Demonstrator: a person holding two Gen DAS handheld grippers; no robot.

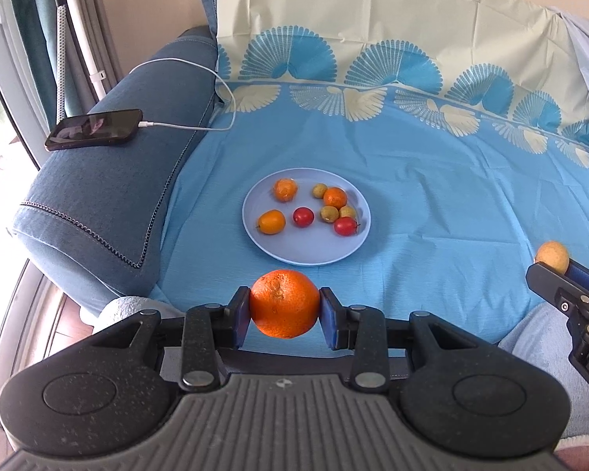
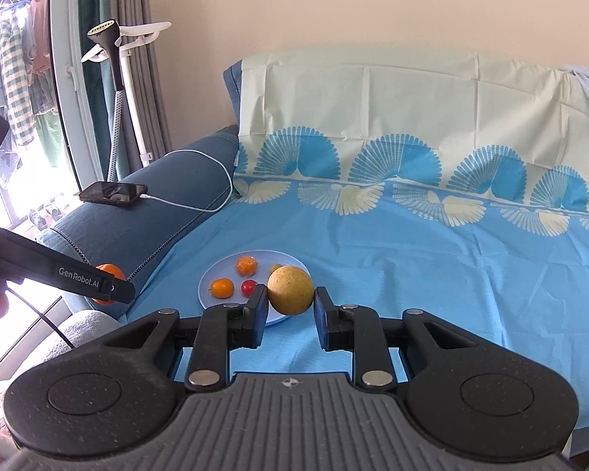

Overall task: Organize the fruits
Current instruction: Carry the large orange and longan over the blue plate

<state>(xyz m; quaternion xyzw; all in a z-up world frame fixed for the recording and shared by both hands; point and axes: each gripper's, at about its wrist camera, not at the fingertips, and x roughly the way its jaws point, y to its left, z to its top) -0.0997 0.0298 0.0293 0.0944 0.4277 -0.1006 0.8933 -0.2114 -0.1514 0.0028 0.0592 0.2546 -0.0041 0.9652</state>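
The left gripper [image 1: 284, 306] is pinching a large orange [image 1: 284, 303] between its blue pads, holding it off the blue sheet [image 1: 432, 196] just short of the near rim of the pale blue plate [image 1: 306, 257]. In the right wrist view that same orange [image 2: 108, 272] is peeking out behind the left gripper's black body [image 2: 78, 274], to the left of the plate [image 2: 208, 286].

The right gripper [image 2: 290, 294] is pinching a yellowish round fruit [image 2: 290, 289], carrying it above the near right edge of the plate; from the left wrist camera this fruit [image 1: 553, 255] is sitting well off to the plate's right, clamped in the right gripper [image 1: 551, 265].

On the plate are lying two small oranges [image 1: 286, 189] [image 1: 335, 197], an oval orange kumquat-like fruit [image 1: 271, 221], two red cherry-like fruits [image 1: 303, 216] [image 1: 345, 226] and three small yellow-green fruits [image 1: 319, 190] [image 1: 329, 213] [image 1: 348, 212], the last few touching one another.

Left of the plate, a smartphone [image 1: 94, 128] is resting on the blue sofa armrest [image 1: 98, 204], with a white charging cable [image 1: 200, 78] plugged in and looping toward the sofa back.
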